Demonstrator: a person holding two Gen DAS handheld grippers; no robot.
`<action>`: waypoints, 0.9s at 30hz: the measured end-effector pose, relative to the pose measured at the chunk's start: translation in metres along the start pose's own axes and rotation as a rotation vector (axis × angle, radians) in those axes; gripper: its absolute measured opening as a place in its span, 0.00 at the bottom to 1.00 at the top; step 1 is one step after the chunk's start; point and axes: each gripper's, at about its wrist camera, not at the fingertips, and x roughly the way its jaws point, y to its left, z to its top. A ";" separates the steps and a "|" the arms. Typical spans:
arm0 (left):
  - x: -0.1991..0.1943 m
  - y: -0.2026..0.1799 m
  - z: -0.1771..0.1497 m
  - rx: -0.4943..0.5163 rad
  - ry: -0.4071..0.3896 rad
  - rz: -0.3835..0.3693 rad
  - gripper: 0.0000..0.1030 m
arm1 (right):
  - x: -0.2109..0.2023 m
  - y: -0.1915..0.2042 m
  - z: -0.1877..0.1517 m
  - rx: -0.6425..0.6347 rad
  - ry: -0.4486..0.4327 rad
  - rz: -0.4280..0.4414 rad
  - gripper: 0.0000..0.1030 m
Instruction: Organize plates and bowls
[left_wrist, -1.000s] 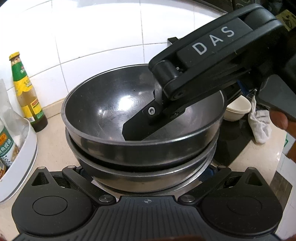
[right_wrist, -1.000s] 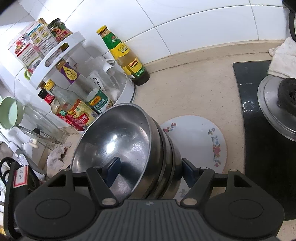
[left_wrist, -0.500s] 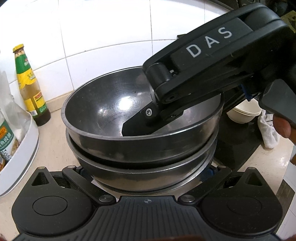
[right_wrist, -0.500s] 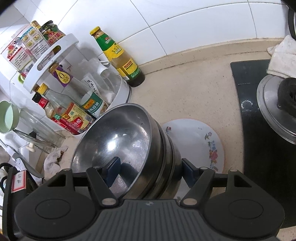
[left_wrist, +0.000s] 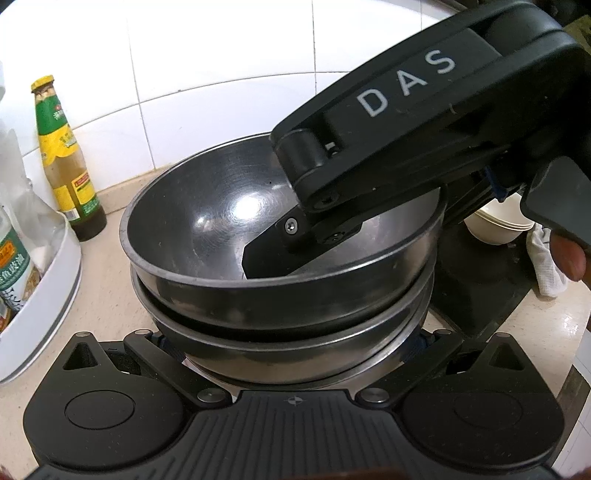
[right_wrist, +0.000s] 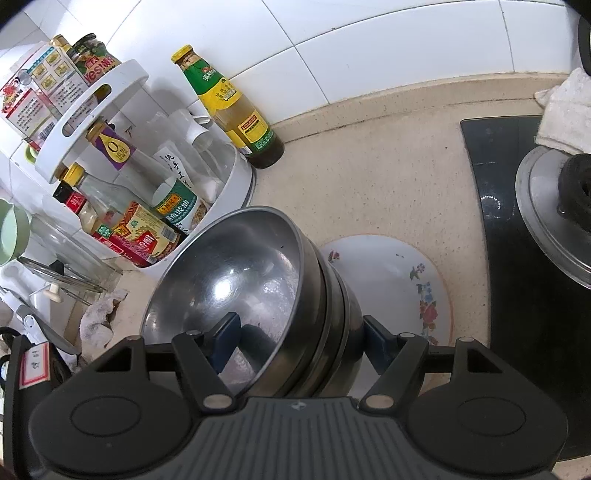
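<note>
A stack of steel bowls (left_wrist: 280, 295) hangs tilted between both grippers. My left gripper (left_wrist: 293, 347) clasps the lowest bowl from both sides, its pads hidden behind the steel. The right gripper (right_wrist: 301, 343) is shut on the stack's wall. One blue pad lies inside the top bowl (right_wrist: 229, 280) and the other outside. In the left wrist view that black finger (left_wrist: 269, 251) reaches into the top bowl from the upper right. A white flowered plate (right_wrist: 391, 280) lies on the beige counter (right_wrist: 369, 177) just past the stack. White bowls (left_wrist: 495, 225) sit stacked behind it.
A green-labelled sauce bottle (right_wrist: 229, 107) stands by the tiled wall next to a white condiment rack (right_wrist: 229, 177) full of bottles. A black hob (right_wrist: 517, 277) with a steel lid (right_wrist: 546, 206) and a white cloth (right_wrist: 565, 110) lies to the right. A fingertip (left_wrist: 569, 258) shows at the right edge.
The bowls stay fixed in both grips. The surroundings drift slightly: the sauce bottle slides a little right in the left wrist view and a little left in the right wrist view.
</note>
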 end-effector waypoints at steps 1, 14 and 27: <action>0.000 -0.001 0.000 -0.003 0.002 0.001 1.00 | 0.001 0.000 0.000 0.001 0.001 -0.002 0.66; 0.001 -0.005 0.005 -0.016 0.017 0.004 1.00 | 0.010 0.004 0.003 0.000 0.013 -0.020 0.66; -0.003 -0.004 0.013 -0.024 0.026 -0.005 1.00 | 0.015 0.007 0.005 0.001 0.019 -0.038 0.66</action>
